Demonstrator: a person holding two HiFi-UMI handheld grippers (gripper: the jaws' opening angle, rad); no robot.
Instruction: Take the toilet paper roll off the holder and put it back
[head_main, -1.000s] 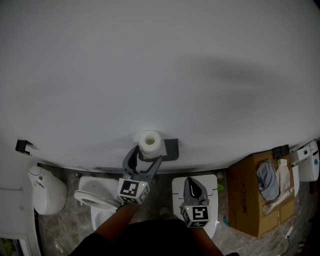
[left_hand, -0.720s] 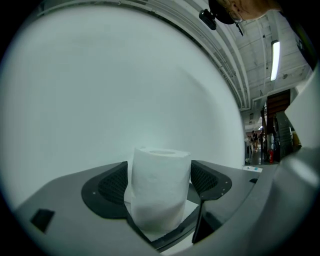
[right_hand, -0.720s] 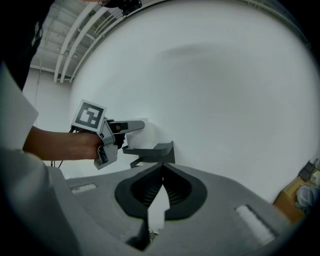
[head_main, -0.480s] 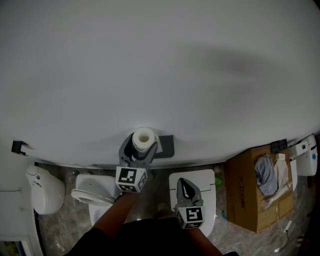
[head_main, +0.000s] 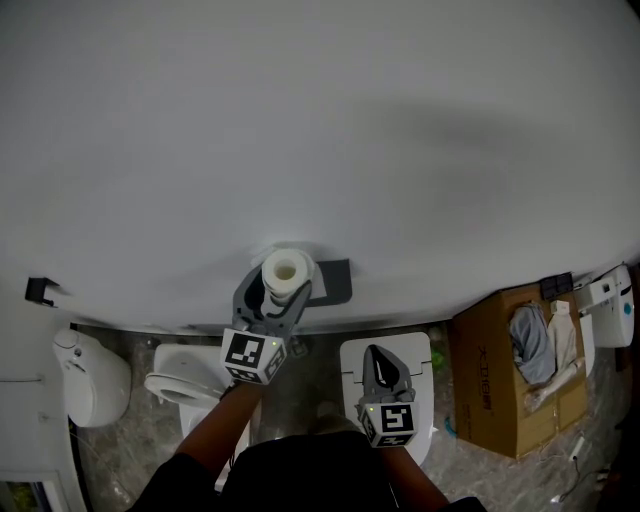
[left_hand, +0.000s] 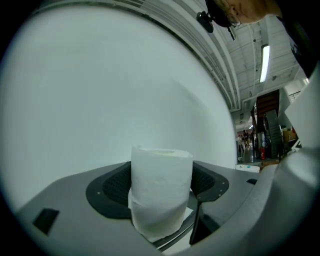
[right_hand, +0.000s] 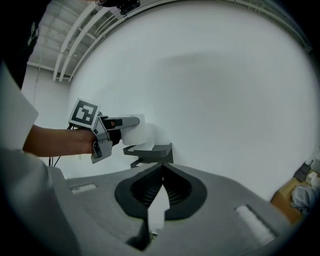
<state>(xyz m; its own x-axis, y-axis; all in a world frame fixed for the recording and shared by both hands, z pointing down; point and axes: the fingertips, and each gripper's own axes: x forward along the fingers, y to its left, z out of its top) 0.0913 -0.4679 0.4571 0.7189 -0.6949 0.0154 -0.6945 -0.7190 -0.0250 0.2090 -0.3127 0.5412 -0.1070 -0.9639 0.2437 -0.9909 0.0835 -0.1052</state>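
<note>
1. Jaws of the left gripper are closing round the toilet paper roll, which stands upright between them; the right gripper is pressed together, empty.
2. Squeezing too hard could crush the soft roll. Lifting it at a tilt might catch its core on the holder at the wall.
3. The left forearm stretches forward to the wall, and the right gripper hangs lower, pointing forward.

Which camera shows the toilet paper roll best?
The left gripper view: the toilet paper roll stands large between the left gripper's closing jaws. The head view shows its top end; the right gripper view, a white patch.
</note>
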